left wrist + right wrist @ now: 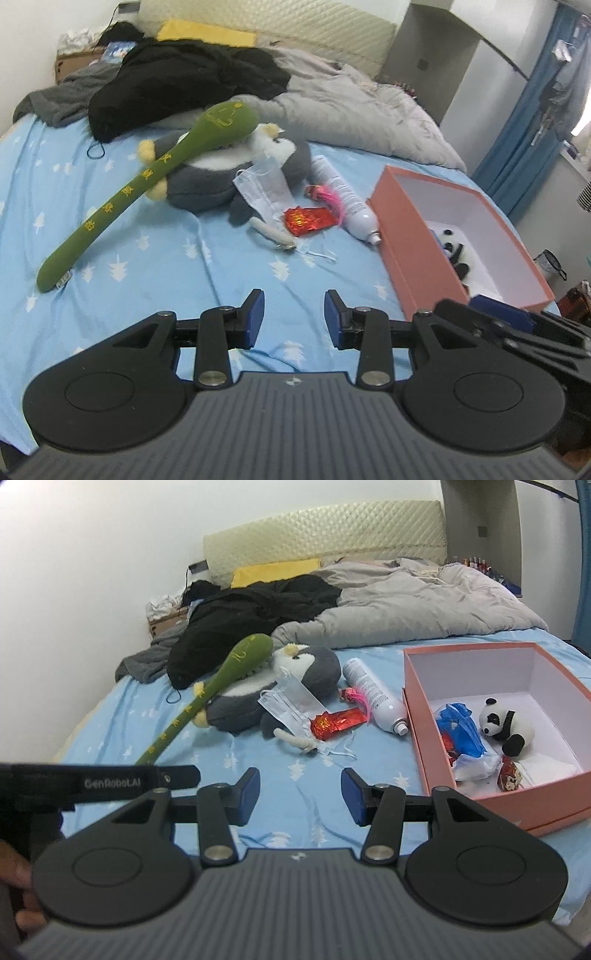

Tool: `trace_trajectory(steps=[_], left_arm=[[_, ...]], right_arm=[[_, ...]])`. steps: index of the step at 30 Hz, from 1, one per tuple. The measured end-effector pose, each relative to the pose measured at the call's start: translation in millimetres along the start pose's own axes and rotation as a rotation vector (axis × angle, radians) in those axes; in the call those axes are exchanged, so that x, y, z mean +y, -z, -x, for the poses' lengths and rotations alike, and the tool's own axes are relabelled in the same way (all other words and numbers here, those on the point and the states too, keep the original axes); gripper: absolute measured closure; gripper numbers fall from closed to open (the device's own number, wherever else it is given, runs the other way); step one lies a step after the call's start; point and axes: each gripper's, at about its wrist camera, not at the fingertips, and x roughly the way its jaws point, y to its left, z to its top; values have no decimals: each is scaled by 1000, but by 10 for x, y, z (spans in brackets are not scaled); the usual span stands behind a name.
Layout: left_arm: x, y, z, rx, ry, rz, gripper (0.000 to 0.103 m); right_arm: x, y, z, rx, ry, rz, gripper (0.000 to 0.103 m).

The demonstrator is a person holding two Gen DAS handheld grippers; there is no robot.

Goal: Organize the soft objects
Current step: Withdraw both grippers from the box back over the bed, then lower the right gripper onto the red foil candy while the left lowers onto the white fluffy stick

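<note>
On the blue bed sheet a grey penguin plush [221, 173] [258, 690] lies with a long green plush stick [147, 184] [207, 690] across it. A face mask [264, 188] [291, 705], a red packet [308, 220] [338, 722], a pink item [328, 195] and a white spray bottle [347, 199] [373, 696] lie beside it. The pink box [413, 243] [554, 801] holds a panda plush [504, 725], a blue bag [460, 727] and small packets. My left gripper [294, 317] and right gripper [300, 795] are open and empty above the sheet.
A black garment [184, 85] [255, 616], a grey duvet [351, 110] [424, 605] and a yellow pillow [275, 570] lie toward the headboard. A blue curtain [532, 122] hangs at the right. The left gripper's body [99, 779] shows at the left of the right wrist view.
</note>
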Motion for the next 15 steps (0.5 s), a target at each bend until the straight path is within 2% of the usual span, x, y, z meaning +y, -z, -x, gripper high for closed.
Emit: trace_trajectory(steps=[9,15], left_arm=[[340,-270,-758,78,-11,66,62],[570,-469,-1242,91,11,132,62]], right_arm=[[4,-150,-702,81,20,8,51],[-26,-302,-1229,110,19,25,51]])
